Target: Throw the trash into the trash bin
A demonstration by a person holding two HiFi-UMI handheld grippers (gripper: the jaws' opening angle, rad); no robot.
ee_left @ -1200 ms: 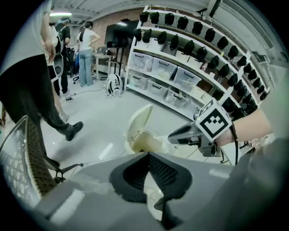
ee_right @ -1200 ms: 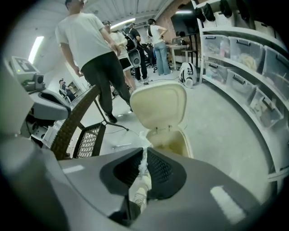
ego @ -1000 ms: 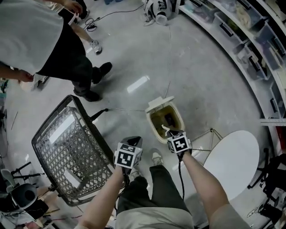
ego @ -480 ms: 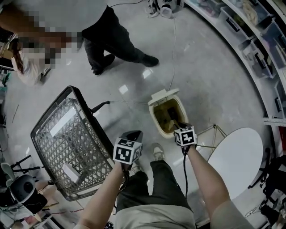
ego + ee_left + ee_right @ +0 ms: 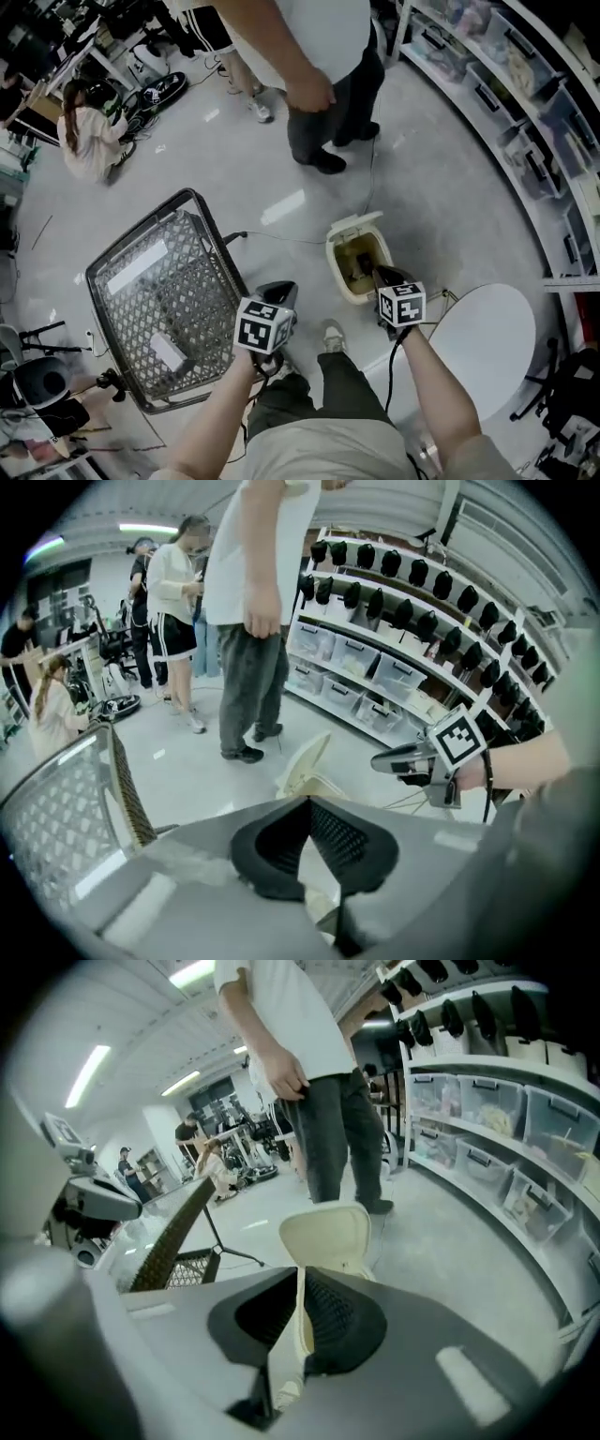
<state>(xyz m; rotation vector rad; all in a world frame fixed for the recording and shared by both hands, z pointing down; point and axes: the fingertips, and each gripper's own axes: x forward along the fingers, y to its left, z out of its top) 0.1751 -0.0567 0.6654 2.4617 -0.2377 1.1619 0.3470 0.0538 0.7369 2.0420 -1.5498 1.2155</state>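
Beneath my head camera, the pale polished floor [image 5: 450,187] takes up most of the picture, with curved shelving [image 5: 525,112] of clear storage boxes along its right side. To my left stands a wire-mesh shopping cart [image 5: 202,272], dark-framed and open at the top. A smooth white round table [image 5: 478,337] sits to my right, and a standing person [image 5: 319,56] in a white top and dark trousers is on the far side.

Between cart and table is the trash bin [image 5: 336,267], a small cream plastic box with rounded corners, its flip lid [image 5: 354,226] tilted up and back. Something dark [image 5: 358,270] lies inside it; I cannot tell what.

My right gripper [image 5: 379,273] hangs over the bin's near right rim, nose pointing down and away from me. Its ribbed black jaws have just been closing and now sit almost together, holding nothing; only the cream bin shows through the slit. My left gripper [image 5: 283,290] is well apart from the bin, beside the cart's corner, its jaw tips meeting with nothing in them.
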